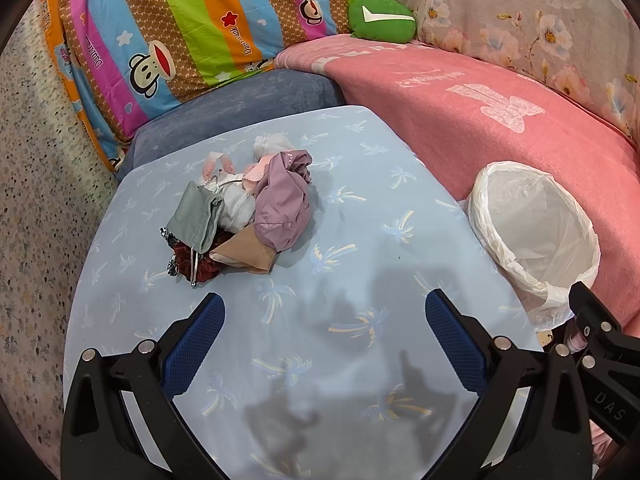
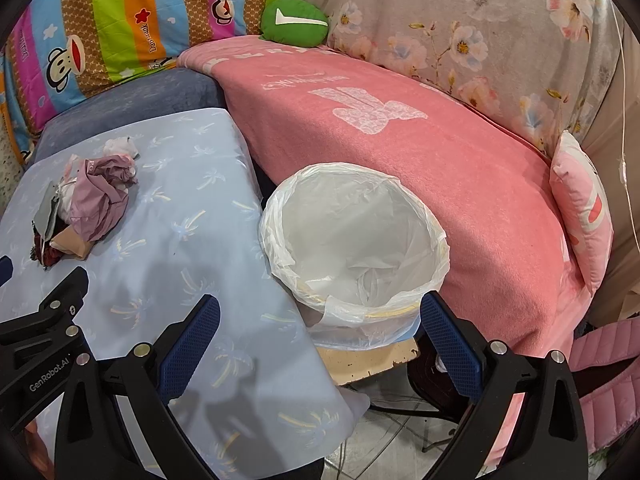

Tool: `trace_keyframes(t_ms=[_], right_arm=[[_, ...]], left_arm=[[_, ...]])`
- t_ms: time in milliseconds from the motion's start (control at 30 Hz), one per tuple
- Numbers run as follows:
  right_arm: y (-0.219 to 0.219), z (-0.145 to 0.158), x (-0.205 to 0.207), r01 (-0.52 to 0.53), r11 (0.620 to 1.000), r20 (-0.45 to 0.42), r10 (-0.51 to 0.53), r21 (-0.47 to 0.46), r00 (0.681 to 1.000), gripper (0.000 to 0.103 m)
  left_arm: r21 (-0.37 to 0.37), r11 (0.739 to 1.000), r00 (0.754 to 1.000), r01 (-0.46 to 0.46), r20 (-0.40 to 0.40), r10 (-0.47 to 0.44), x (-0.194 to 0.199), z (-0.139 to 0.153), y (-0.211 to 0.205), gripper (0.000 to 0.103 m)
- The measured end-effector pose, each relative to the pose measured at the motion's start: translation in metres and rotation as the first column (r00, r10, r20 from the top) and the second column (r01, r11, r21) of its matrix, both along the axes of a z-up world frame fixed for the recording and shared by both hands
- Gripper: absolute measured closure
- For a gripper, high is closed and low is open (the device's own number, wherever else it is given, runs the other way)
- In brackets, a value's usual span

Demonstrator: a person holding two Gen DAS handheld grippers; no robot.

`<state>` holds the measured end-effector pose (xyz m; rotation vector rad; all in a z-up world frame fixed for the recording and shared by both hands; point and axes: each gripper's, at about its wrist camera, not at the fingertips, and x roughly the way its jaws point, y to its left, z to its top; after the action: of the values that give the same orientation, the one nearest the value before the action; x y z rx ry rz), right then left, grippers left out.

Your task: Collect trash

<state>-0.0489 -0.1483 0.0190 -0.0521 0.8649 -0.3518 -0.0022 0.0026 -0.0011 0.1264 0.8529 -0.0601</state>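
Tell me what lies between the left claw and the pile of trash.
Nothing: in the left wrist view, only bare blue cloth separates the open left claw from the trash pile.

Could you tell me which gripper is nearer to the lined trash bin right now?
Right. The right gripper hangs at the bin's near rim; the left gripper is over the blue table, bin off to its right.

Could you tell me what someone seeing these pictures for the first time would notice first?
Probably the small heap of crumpled scraps lying on the light blue palm-print cloth, ahead of the open left gripper. Next, the white-lined bin stands beside the table against the pink blanket, just ahead of the open right gripper.
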Motion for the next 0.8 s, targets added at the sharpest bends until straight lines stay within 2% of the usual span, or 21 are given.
trace_keyframes(t_ms=[800], right_arm=[[0.0002, 0.0035, -0.0014, 0.004, 1.000, 0.004, -0.004, -0.006, 1.000, 0.005]], left_arm=[[-0.002, 1.000, 1.000, -0.003, 0.003, 0.003, -0.0024, -0.0007, 0.0055, 0.007]])
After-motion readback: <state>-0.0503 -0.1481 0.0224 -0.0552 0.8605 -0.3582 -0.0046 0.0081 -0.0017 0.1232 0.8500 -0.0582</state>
